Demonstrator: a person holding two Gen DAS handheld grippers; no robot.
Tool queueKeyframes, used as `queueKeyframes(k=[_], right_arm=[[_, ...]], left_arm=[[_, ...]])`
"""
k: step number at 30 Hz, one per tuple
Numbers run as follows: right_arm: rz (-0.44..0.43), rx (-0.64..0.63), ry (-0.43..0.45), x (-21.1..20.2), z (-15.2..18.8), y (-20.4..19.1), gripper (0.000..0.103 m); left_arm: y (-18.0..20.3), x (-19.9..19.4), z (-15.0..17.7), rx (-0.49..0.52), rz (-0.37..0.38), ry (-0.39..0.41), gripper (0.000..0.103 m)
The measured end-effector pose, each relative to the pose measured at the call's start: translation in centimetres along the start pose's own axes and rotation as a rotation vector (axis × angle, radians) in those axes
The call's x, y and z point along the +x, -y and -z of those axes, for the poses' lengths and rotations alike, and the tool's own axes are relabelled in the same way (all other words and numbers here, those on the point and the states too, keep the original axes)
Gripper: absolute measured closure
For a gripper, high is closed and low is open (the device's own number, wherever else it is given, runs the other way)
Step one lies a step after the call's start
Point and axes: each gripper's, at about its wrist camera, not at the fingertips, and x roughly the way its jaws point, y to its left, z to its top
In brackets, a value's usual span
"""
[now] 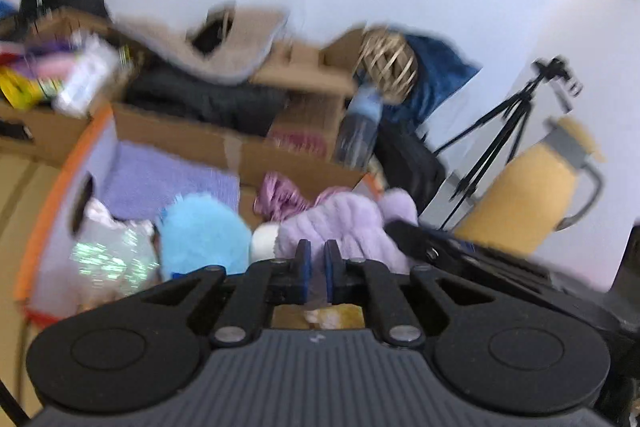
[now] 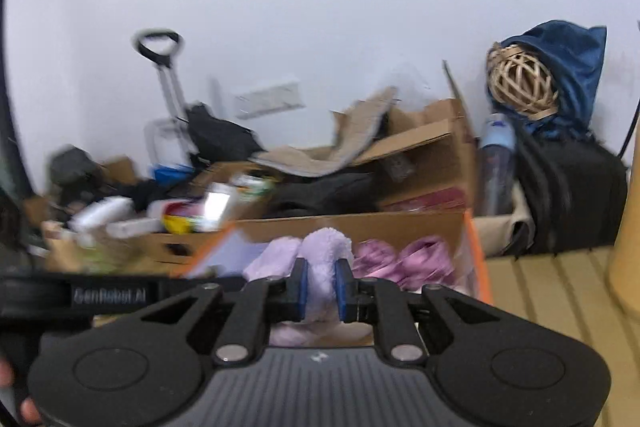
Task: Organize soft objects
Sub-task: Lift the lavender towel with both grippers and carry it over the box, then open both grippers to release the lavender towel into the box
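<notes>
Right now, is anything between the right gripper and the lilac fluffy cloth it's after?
Nothing visible. The right gripper already has the lilac fluffy cloth pinched between its blue pads, a fold sticking up above them. The orange-edged bin sits just behind it, with pink shiny fabric inside.

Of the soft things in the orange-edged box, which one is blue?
The fluffy ball, in the left wrist view. It lies between the sequined item and the lilac plush; the others are lilac, pink or silvery.
</notes>
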Motion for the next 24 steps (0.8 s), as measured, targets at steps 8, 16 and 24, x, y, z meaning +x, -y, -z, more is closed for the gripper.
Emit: queueKeyframes(k=[8,16,24], right_arm=[[-0.043,0.026,-0.332,10.2,1.3,2.2,0.089],[-0.033,0.043,-0.416,8.0,1.8,2.0,0.081],[0.013,-0.019,-0.246,-3.5,-2.8,-0.8,0.056]], left_arm=[[-1.6,2.9,1.2,0.094,-0.132,-0.088,0.094],[-0.8,2.9,1.5,0.157,-0.161,-0.146,0.080],[1.4,-10.5,0.1,0.203,-0.141,0.031,0.054]])
